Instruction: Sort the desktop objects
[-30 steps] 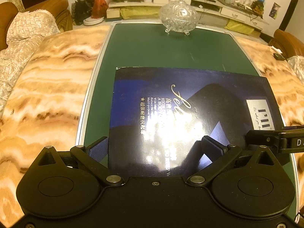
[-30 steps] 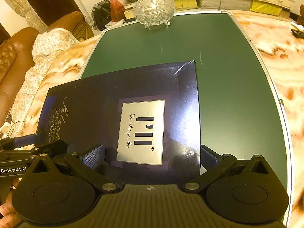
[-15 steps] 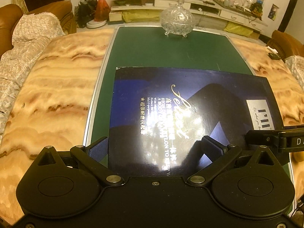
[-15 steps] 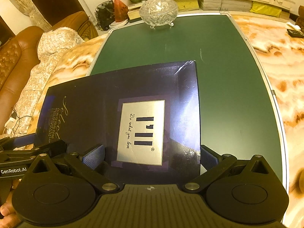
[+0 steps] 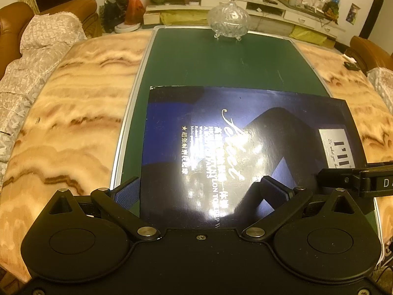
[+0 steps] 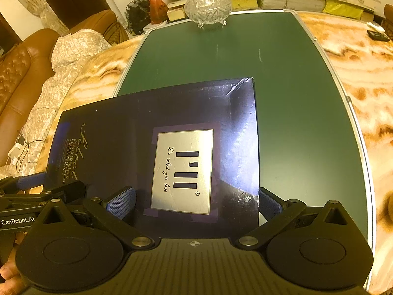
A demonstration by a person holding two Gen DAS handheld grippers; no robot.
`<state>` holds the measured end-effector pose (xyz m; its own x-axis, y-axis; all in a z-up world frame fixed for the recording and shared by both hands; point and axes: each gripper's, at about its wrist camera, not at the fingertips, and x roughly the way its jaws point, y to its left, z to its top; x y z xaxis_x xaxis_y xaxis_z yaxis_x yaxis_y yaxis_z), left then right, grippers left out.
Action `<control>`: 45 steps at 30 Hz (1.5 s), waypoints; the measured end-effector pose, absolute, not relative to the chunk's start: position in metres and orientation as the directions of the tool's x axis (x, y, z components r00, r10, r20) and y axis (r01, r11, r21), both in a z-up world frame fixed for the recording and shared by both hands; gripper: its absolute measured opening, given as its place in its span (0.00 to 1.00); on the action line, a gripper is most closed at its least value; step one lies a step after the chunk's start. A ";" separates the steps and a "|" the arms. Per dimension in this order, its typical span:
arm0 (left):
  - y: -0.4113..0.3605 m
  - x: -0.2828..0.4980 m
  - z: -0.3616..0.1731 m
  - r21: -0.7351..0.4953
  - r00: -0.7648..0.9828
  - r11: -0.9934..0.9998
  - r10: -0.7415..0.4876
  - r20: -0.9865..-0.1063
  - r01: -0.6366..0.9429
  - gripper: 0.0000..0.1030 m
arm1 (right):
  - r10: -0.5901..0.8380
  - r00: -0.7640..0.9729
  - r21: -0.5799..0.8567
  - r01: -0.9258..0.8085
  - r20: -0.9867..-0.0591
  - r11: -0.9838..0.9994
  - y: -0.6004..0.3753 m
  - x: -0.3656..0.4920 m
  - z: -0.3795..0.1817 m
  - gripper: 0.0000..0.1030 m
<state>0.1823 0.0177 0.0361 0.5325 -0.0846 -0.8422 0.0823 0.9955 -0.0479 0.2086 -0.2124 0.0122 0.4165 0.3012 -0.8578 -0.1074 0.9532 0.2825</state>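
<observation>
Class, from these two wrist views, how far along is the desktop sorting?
Done: nothing clearly sorted; the crystal lidded bowl stands at the far end of the green mat. In hand: the dark blue box, flanked by the left gripper and right gripper, both open, one finger outside each end. Left: setting the box in its place, not shown.

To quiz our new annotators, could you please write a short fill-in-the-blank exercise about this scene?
Beneath the dark blue box is a ___ mat.
The crystal bowl stands at the mat's ___ end.
The box's silver label reads "Do what you ___".
The left gripper and right gripper both have ___ jaws.
Missing: green; far; love; open.
</observation>
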 end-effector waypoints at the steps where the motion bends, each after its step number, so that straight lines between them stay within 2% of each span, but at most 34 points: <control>1: 0.018 0.180 0.036 -0.048 0.533 0.995 -0.085 -0.842 0.083 1.00 | 0.302 0.415 0.284 -0.106 -0.858 0.953 -0.212 0.206 0.012 1.00; 45: 0.024 0.117 0.008 -0.065 0.492 0.993 -0.107 -0.864 0.102 1.00 | 0.294 0.366 0.281 -0.091 -0.883 0.956 -0.214 0.140 -0.016 1.00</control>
